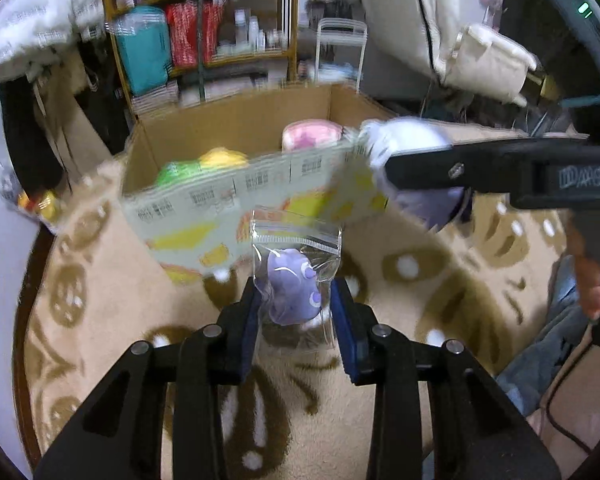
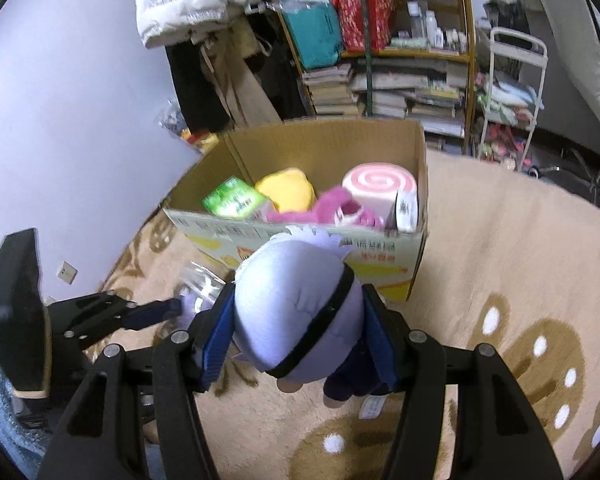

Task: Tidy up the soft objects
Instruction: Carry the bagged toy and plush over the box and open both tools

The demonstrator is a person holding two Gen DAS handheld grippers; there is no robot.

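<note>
Both grippers are loaded right now. The left gripper (image 1: 296, 304) is pinched on a small zip bag (image 1: 296, 276) with a purple plush inside, held over the rug (image 1: 420, 280) just in front of the box (image 2: 416, 208). That film looks slick and crinkly, so I'd guess it can slide out; squeezing through the bag onto the toy itself (like it is now) seems the safer hold. The right gripper (image 2: 296, 332) is clamped on a pale lilac doll (image 2: 296, 312) with a black band, close to the box's near wall. It looks light and squishy, nothing fragile, and the head is the fattest part, so it's a decent place to grab. The box already holds a pink roll (image 2: 376, 188) and a yellow plush (image 2: 288, 192).
</note>
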